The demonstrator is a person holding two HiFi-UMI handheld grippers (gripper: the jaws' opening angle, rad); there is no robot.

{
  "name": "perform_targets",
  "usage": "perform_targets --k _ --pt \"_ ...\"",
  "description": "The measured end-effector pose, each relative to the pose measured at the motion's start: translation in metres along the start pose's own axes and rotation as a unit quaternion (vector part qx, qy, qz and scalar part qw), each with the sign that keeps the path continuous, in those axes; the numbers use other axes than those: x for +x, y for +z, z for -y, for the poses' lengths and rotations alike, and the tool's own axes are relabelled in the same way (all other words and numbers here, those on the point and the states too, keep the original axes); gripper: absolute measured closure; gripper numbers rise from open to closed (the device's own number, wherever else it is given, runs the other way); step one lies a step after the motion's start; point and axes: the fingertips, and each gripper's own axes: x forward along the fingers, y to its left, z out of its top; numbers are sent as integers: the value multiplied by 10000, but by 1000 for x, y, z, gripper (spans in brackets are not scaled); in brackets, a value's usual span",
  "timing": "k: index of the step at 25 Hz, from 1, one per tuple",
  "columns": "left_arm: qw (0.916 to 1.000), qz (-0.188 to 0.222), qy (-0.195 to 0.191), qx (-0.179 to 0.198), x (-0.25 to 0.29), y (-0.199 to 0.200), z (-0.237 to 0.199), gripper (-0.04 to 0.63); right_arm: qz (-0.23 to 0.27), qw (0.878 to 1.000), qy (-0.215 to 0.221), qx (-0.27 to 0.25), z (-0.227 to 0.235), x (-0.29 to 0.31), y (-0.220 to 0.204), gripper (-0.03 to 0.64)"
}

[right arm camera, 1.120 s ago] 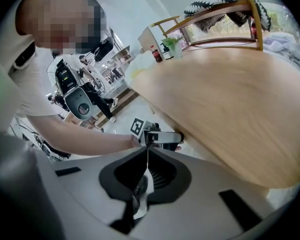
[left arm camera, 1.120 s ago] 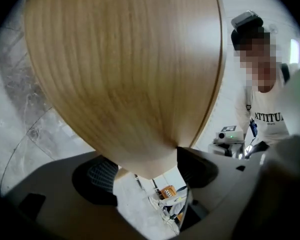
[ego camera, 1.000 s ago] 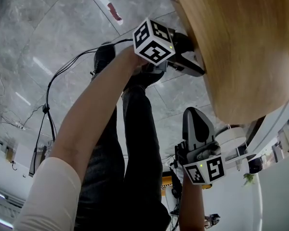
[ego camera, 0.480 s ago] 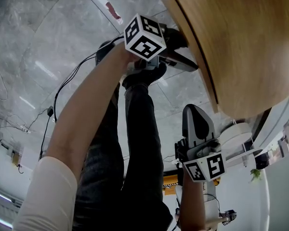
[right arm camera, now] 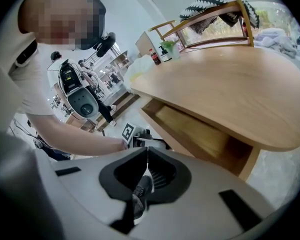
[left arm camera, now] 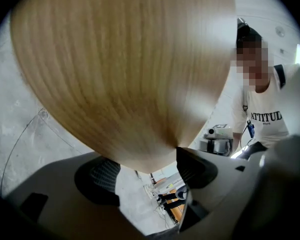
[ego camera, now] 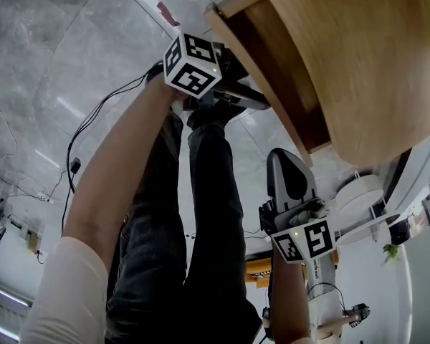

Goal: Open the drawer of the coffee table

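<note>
Now partly out, drawer (ego camera: 269, 59) front apparently pinched by left gripper (ego camera: 252, 99), pull direction toward the body; right gripper (right arm camera: 146, 154) closed, empty, farther.

Wooden coffee table (right arm camera: 230, 84), perhaps small bottles (right arm camera: 155, 58) at far edge, marble floor (ego camera: 57, 49), cables (ego camera: 75, 165)

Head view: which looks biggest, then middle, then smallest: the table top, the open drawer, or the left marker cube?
1. table top
2. drawer
3. left marker cube
No two look alike in size.
</note>
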Motion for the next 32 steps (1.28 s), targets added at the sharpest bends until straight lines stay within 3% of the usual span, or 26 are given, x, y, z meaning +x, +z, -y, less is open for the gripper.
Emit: perform_targets --k 25,32 --pt "9997 -65 -137 -172 -46 -63 33 236 -224 9995 -12 214 -40 5 -70 597" --pt "9990 -398 -156 -162 -45 -69 22 235 -197 9995 -29 255 -32 11 -69 598"
